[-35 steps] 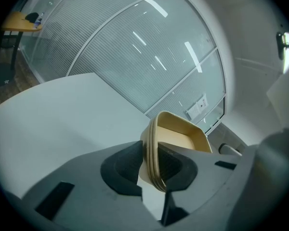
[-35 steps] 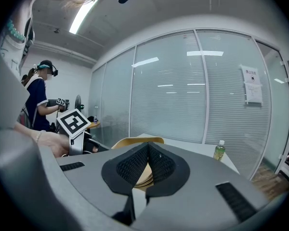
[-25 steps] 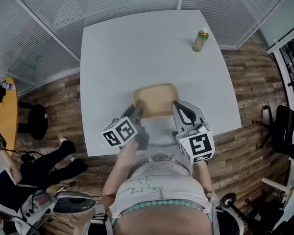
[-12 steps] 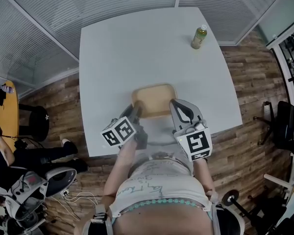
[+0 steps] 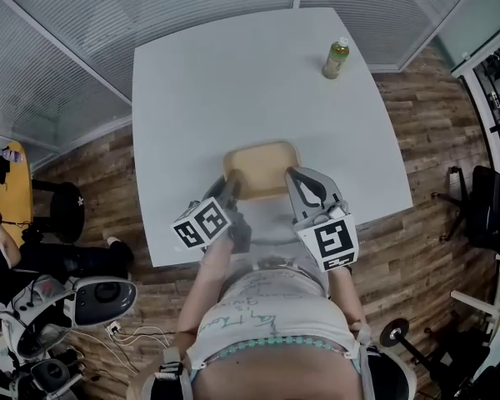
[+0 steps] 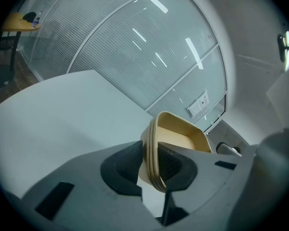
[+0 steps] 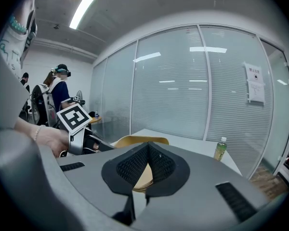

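Your left gripper (image 6: 152, 159) is clamped down: its two dark pads squeeze the rim of the tan tray (image 5: 262, 163), and the left gripper view shows that rim standing on edge between them, ribbed with several thin lines. From the head view, the grip sits at the tray's 7 o'clock corner.

Your right gripper (image 7: 147, 163) is drawn narrow as well. Its pads meet at the tips, and the tray's tan edge shows in the slot between them. From above, that hold is at the tray's 5 o'clock corner. So you have both near corners, one in each gripper.

The tray itself is over the near half of the white table (image 5: 208, 82), just in from the edge closest to you. Whether it rests on the surface or is lifted off it, I cannot tell.

At 1 o'clock from the tray, well apart and near the table's far right corner, stands a green bottle (image 5: 336, 58), upright with a pale cap. The right gripper view picks it up at 3 o'clock.

At 9 o'clock in that view, your hand (image 7: 41, 139) shows beside the left gripper's marker cube (image 7: 73, 120), and another person (image 7: 59, 88) stands beyond. Ribbed glass walls (image 5: 150, 11) run behind the table's far side.
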Motion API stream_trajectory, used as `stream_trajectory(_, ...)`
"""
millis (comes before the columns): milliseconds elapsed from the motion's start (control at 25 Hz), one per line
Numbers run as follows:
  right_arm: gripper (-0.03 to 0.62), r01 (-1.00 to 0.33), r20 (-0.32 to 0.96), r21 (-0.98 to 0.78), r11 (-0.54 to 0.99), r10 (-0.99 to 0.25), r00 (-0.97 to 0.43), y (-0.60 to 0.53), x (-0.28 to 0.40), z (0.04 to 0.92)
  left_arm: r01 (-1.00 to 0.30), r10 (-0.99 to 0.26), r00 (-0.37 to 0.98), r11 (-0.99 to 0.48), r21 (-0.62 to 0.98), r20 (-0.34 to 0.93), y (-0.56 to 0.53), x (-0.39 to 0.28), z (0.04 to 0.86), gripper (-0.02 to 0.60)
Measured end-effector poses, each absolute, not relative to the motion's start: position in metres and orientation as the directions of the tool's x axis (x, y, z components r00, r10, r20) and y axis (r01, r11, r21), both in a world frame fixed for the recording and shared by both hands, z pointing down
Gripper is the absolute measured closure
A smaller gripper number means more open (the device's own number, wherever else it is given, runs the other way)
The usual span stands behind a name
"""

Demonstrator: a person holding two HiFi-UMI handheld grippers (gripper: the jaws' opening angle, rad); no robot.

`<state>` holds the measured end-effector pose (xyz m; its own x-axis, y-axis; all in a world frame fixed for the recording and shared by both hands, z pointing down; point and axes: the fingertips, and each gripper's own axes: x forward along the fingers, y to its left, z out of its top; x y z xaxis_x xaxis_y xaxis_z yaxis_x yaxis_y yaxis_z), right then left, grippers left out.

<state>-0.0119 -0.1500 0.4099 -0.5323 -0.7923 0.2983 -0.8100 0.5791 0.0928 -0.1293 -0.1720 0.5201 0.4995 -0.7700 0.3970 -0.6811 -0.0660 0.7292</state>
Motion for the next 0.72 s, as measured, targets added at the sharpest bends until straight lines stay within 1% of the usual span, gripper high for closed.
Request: stream_trajectory(720, 0.594, -0.8, 0.314, 0.1, 0.591, -0.782, -0.539, -0.15, -0.0153, 0.4172, -0.668, -0.77, 0.506, -0.066, 0.741, 0.388, -0.1725, -0.1285, 0.5228, 0.529)
